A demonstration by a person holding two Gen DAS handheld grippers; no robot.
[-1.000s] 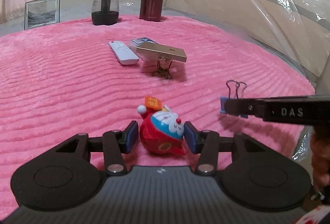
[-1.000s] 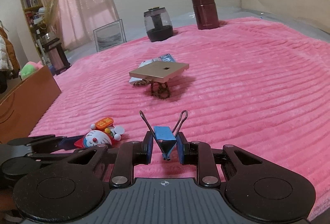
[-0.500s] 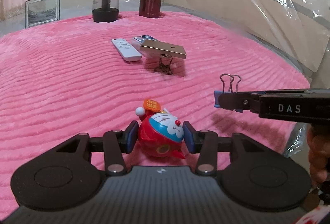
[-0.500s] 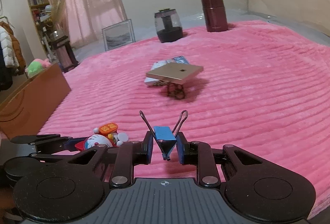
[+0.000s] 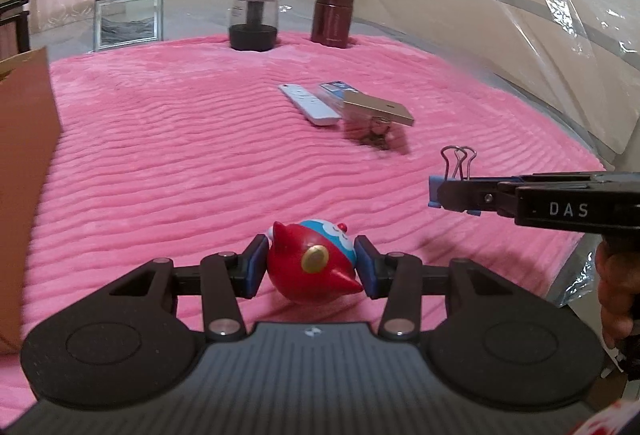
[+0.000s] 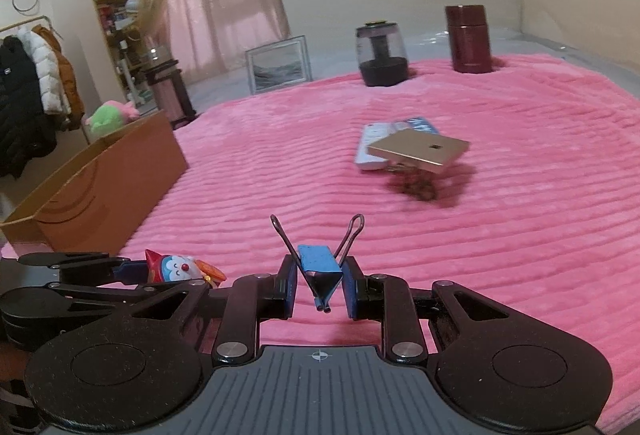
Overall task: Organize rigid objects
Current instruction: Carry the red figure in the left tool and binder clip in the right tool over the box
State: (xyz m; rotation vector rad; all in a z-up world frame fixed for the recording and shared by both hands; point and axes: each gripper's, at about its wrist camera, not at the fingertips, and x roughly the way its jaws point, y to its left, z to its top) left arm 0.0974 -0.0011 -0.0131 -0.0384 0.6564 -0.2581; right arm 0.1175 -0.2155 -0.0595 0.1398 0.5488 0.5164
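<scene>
Pink ribbed blanket (image 5: 168,163) covers the work surface. Left gripper (image 5: 310,267) is clamped on a red-and-blue toy figure (image 5: 312,263) at the near edge, lifted clear of the fabric. Right gripper (image 6: 318,285) is clamped on a blue binder clip (image 6: 318,267), wire handles up, to the right of the toy. Farther off lie a white remote (image 5: 308,105) and, touching it, a gold flat box (image 5: 378,109). A brown cardboard box (image 6: 100,187) stands at the left edge.
</scene>
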